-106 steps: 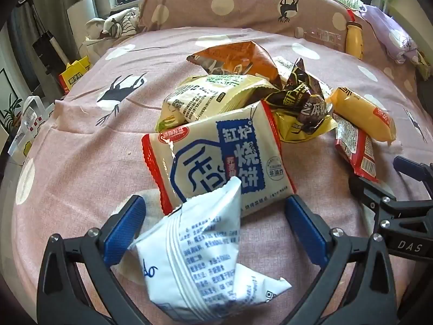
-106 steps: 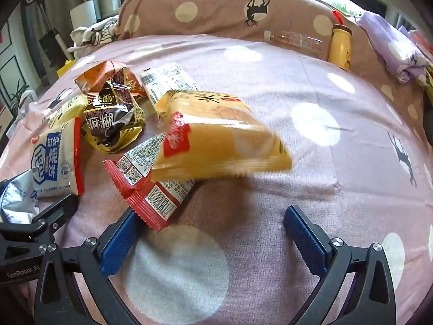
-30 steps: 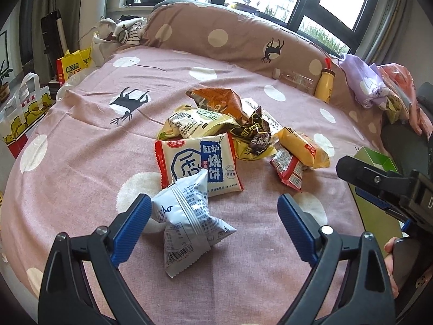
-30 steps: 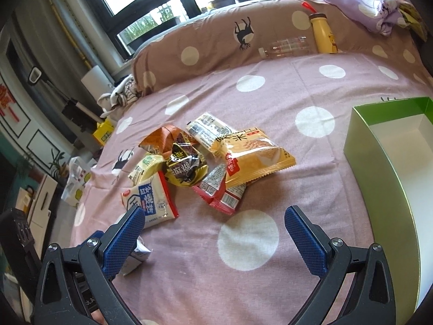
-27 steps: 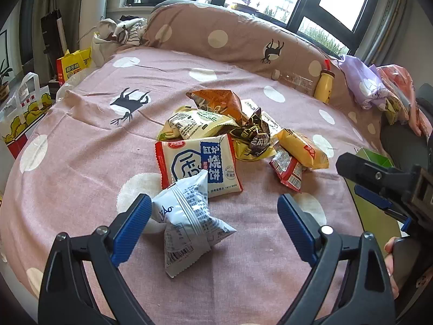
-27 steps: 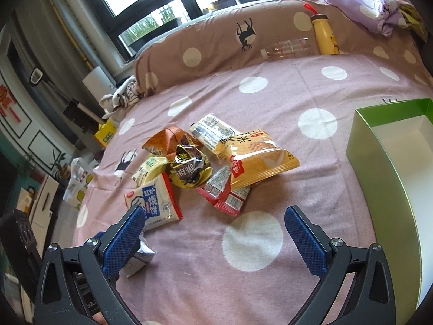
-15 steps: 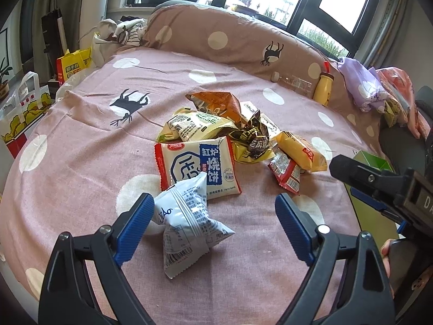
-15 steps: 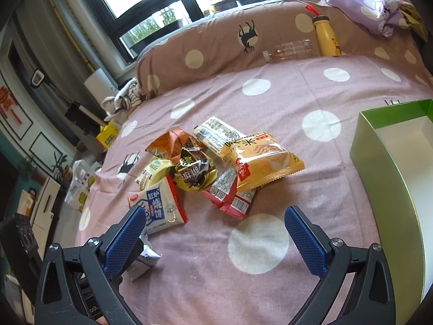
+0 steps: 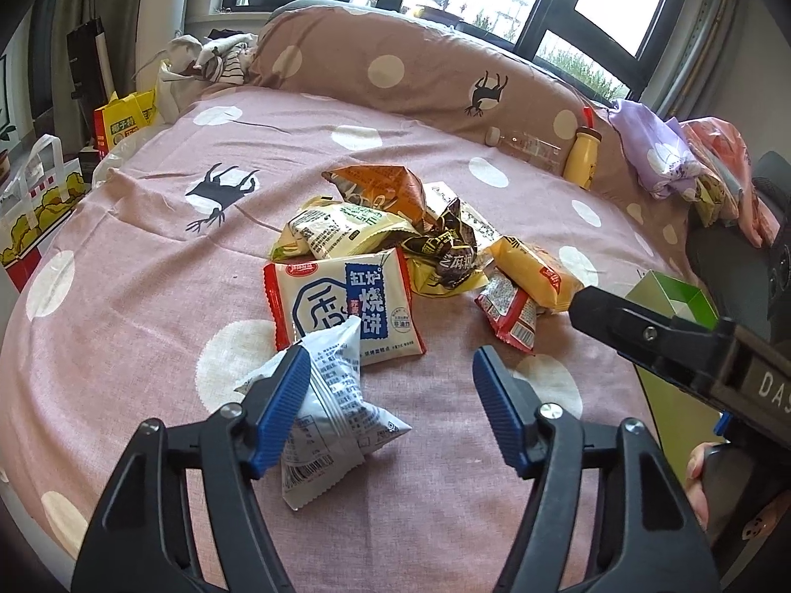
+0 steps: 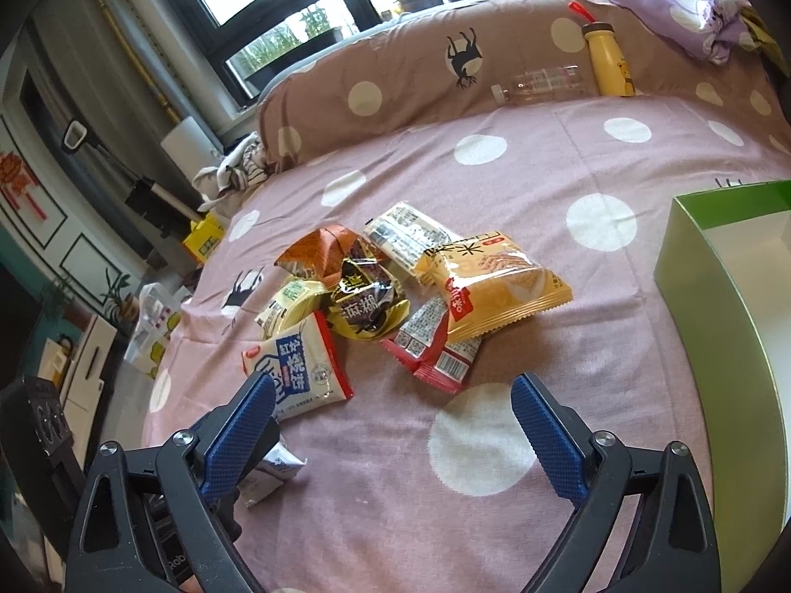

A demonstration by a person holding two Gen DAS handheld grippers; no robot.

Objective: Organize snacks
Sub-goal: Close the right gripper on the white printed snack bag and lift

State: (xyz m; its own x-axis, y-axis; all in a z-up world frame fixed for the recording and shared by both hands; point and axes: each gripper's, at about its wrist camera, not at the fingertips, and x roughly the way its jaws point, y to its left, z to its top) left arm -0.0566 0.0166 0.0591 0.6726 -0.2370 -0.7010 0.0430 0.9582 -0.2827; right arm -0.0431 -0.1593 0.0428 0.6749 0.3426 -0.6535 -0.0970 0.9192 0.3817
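Pink cloth with white dots covers the bed [image 9: 148, 296], and the snacks sit in a pile near its middle. Lots of bare cloth lies to the left of the pile and on the near side of it. On the right, a green box [image 10: 717, 326] with a white inside stands close to the pile, its tall wall facing the snacks. At the far edge, a long brown cushion [image 9: 420, 74] makes a wall, with a yellow bottle [image 10: 608, 59] leaning on it.

The white and blue packet [image 9: 346, 306] lies flat, its long side running near to far. A silver pouch [image 9: 336, 405] lies nearest, puffed up, one corner pointing far toward that packet. The yellow bag [image 10: 494, 286] lies with its long side running left to right, on top of a red packet [image 10: 435, 346].

The left gripper [image 9: 390, 395] has just been closing; its jaws stand apart and the left pad is in front of the silver pouch, not squeezing it. The right gripper [image 10: 390, 425] has also been closing a little, and hangs open over bare cloth with nothing in it.
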